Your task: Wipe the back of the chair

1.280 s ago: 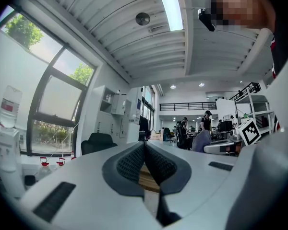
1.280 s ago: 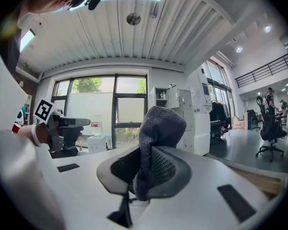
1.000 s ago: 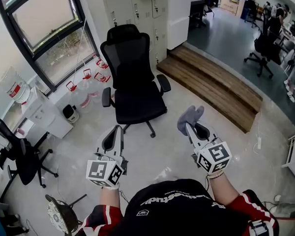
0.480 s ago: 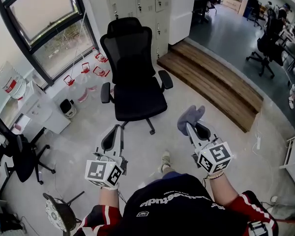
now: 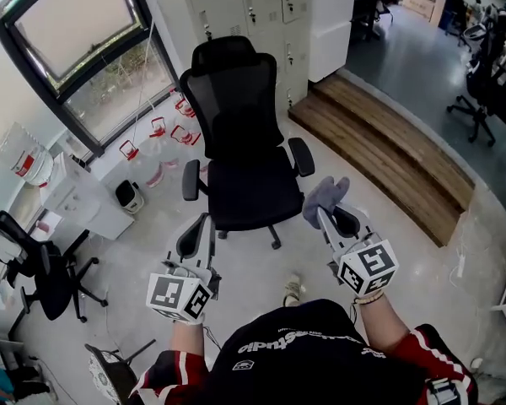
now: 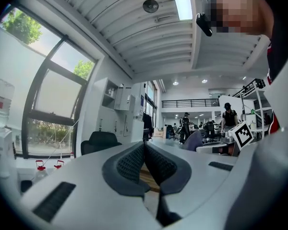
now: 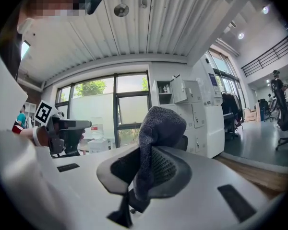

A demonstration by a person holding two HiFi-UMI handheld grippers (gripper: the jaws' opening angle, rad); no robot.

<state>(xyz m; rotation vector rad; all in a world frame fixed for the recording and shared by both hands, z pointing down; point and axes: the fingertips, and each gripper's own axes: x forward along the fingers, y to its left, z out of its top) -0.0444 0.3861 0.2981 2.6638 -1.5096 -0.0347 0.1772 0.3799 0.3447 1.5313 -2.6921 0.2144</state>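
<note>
A black mesh office chair point(image 5: 240, 133) faces me in the head view, its tall back point(image 5: 233, 91) toward the window and lockers. My right gripper point(image 5: 330, 215) is shut on a grey cloth point(image 5: 324, 194), held just right of the chair's seat and armrest; the cloth point(image 7: 156, 138) bulges up between the pads in the right gripper view. My left gripper point(image 5: 197, 230) hangs in front of the chair's base, shut with nothing in it; its pads point(image 6: 145, 163) meet in the left gripper view, where the chair point(image 6: 100, 141) shows low at the left.
White lockers point(image 5: 270, 15) stand behind the chair. Red-handled bottles point(image 5: 164, 137) and a small bin point(image 5: 131, 197) line the window wall. A second black chair point(image 5: 42, 268) stands at left. A wooden step point(image 5: 379, 154) runs at right. My foot point(image 5: 293, 289) shows below.
I have walked closer to the chair; it now sits lower and larger in the head view. Both grippers keep their pose and the right one keeps the cloth.
</note>
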